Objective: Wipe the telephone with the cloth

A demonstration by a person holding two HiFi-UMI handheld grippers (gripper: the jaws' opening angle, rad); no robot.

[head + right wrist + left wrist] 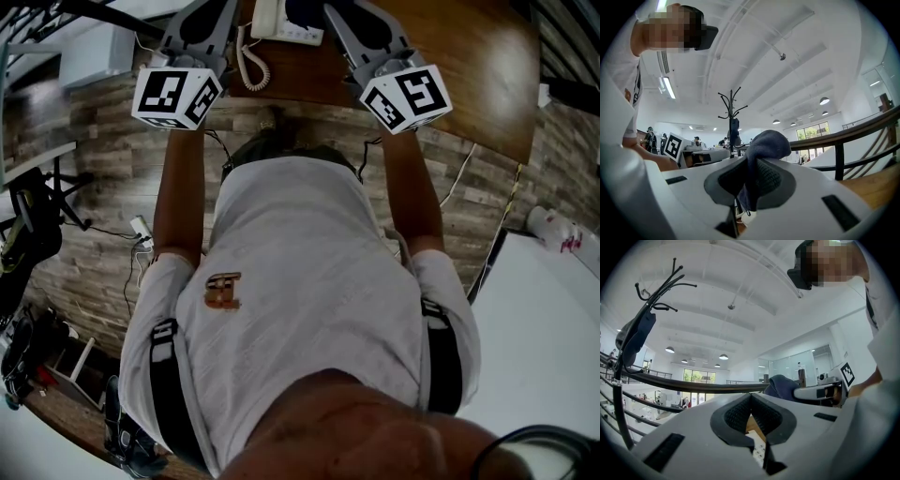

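Observation:
In the head view a white telephone [279, 22] with a coiled cord [251, 64] sits on the wooden table [459, 56] at the top edge. My left gripper [208, 21] reaches toward its left side and my right gripper [349, 21] toward its right. The left gripper [751, 398] is shut with nothing between its pads; the telephone keypad [759, 452] shows just below them. The right gripper [749, 164] is shut on a dark blue cloth [764, 146], which bulges above the jaws. That cloth [783, 386] also shows in the left gripper view.
A black coat rack [647, 310] and a dark curved railing [693, 386] stand beyond the table. A white surface [548, 356] lies at the lower right. Cables and a power strip [141, 230] lie on the wood-pattern floor.

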